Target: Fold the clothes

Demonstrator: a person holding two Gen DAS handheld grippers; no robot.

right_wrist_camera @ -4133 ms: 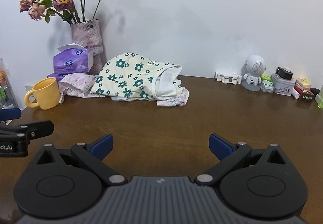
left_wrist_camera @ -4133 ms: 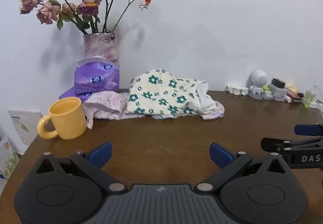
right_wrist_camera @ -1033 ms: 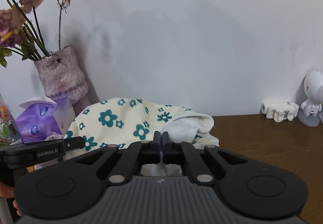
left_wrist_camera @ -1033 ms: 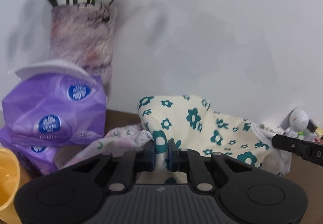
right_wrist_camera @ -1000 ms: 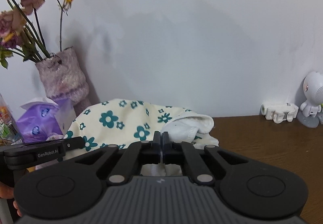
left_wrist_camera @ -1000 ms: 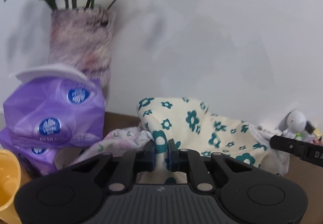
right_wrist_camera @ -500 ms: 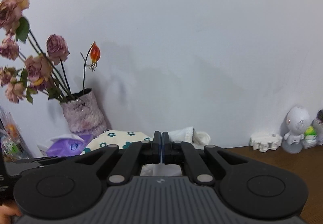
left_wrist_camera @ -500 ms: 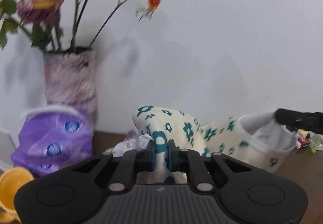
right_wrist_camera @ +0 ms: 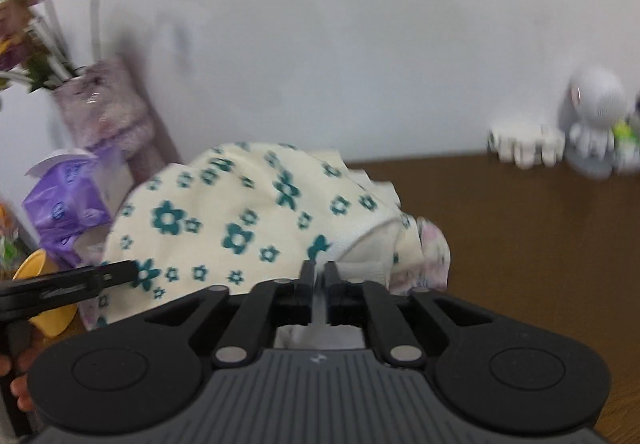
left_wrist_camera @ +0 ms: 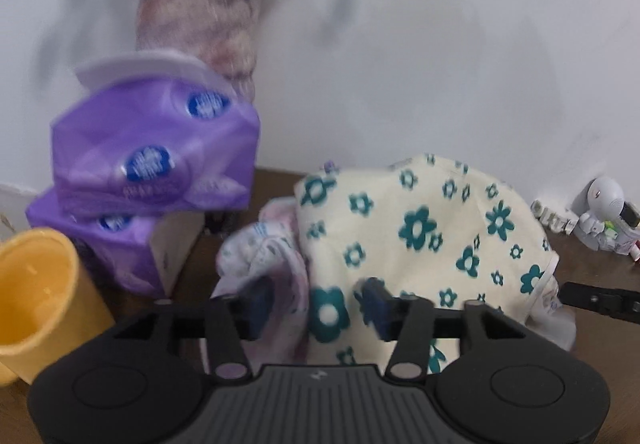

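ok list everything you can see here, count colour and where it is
cream garment with teal flowers: one, heaped on the table by the wall
pale pink printed cloth: one, under and left of the flowered garment
purple tissue packs: two, stacked, left of the clothes
yellow mug: one, far left
mottled purple vase of flowers: one, behind the tissue packs
white round-headed figurine: one, far right by the wall
brown wooden table: one
left gripper: black, blue pads, jaws just opening, flowered cloth between them
right gripper: black, jaws just opening, narrow gap
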